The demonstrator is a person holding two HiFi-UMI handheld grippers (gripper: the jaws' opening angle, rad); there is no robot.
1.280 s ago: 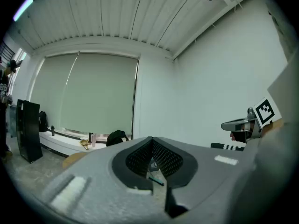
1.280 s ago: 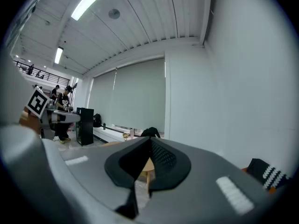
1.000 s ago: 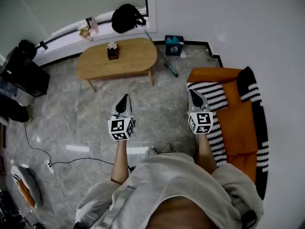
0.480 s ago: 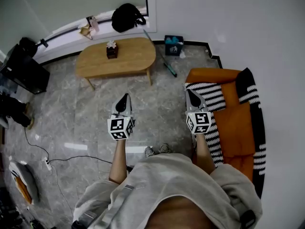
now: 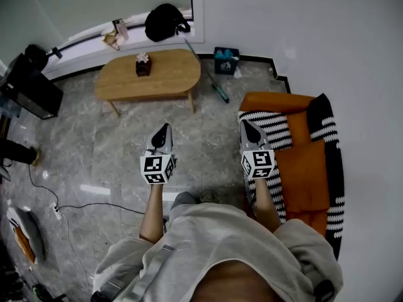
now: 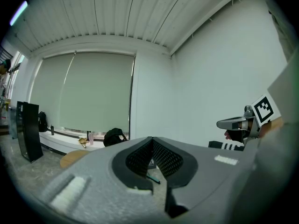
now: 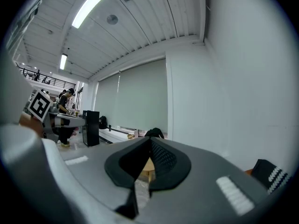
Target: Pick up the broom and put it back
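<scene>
1. Over by the far white wall, the long thin broom with a teal end [image 5: 214,85] slants from the wall's foot out onto the grey marble floor [image 5: 119,143], between the oval wooden tabletop [image 5: 164,77] and the small dark bin [image 5: 225,60].
2. Left gripper [image 5: 164,128] hovers well apart from that broom, fingers pressed together, nothing between them!
3. Right gripper [image 5: 245,124] hangs beside the orange sofa [image 5: 302,168], fingers together too, and empty.
</scene>
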